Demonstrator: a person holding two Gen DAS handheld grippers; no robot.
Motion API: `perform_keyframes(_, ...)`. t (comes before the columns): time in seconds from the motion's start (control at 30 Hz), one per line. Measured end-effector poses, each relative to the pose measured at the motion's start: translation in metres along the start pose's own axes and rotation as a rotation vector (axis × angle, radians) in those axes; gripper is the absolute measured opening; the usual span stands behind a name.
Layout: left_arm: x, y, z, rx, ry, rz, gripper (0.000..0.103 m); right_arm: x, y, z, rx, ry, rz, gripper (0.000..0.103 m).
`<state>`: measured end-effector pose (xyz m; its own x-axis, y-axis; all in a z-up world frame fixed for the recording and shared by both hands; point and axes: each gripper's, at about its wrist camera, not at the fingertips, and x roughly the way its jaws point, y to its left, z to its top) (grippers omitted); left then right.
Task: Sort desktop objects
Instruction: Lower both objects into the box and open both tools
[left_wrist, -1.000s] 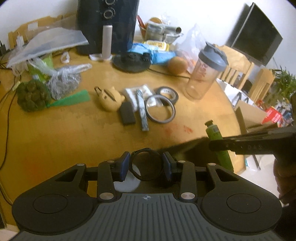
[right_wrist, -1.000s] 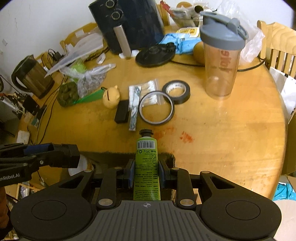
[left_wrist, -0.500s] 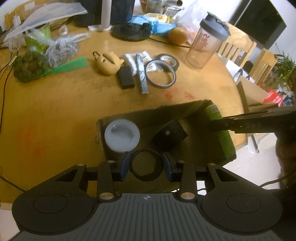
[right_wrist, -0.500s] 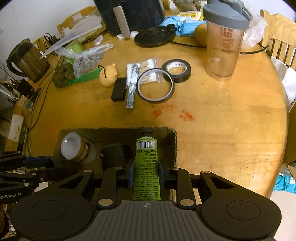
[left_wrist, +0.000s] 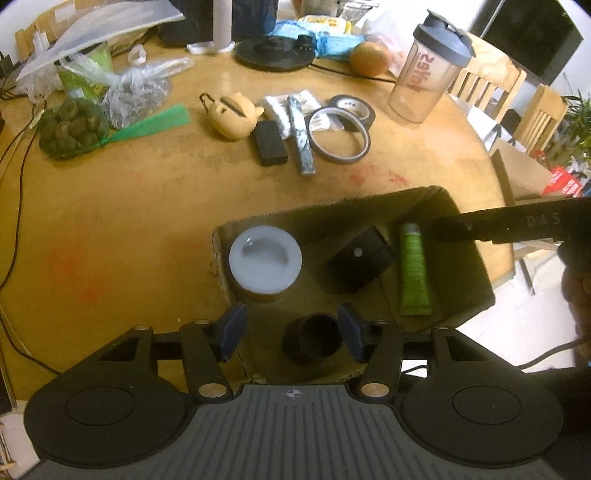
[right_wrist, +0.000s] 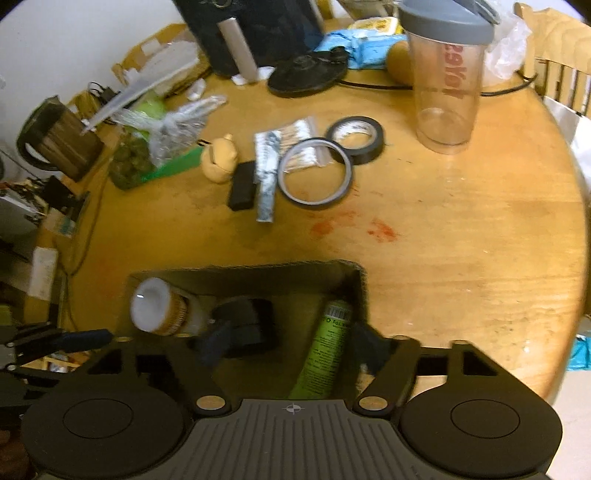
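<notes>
Two hand-held grippers hang over the cardboard box (left_wrist: 369, 210) at the desk's (left_wrist: 147, 221) near edge, both spreading wider. The left hand-held gripper (left_wrist: 291, 332) stands clear of the black ring (left_wrist: 312, 343) below; the right hand-held gripper (right_wrist: 291, 343) pinches nothing, green tube (right_wrist: 325, 350) lying loose inside.

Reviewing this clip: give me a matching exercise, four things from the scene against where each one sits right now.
Things:
1. green tube
2. white-lidded jar
3. shaker bottle
4. black ring

Places:
A. upright on the table, outside the box
B. box, left end, left wrist view
C. box, between the left gripper's open pads
D. box, right end

Pairs: 1-D, 2-B, 3-A, 4-C
</notes>
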<state>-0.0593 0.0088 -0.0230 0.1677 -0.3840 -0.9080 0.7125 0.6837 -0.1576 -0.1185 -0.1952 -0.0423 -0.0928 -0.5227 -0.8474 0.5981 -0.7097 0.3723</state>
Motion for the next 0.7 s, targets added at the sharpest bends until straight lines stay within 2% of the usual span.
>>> perform_keyframes(0.07,-0.004,0.000,0.001,-0.002,-0.018,-0.002,0.054,-0.003,0.008,0.001,-0.036,-0.027,-0.024,0.101)
perform_keyframes(0.1,-0.006,0.000,0.002,-0.002,-0.028,-0.003,0.054,-0.005,0.011,0.002,-0.053,-0.038,-0.036,0.103)
perform_keyframes(0.57,-0.018,0.004,0.017,-0.041,-0.128,0.011,0.054,-0.005,0.007,0.017,-0.076,-0.043,-0.110,0.103)
perform_keyframes(0.7,-0.020,0.006,0.020,-0.061,-0.148,0.019,0.054,-0.007,0.001,0.023,-0.069,-0.052,-0.093,0.103)
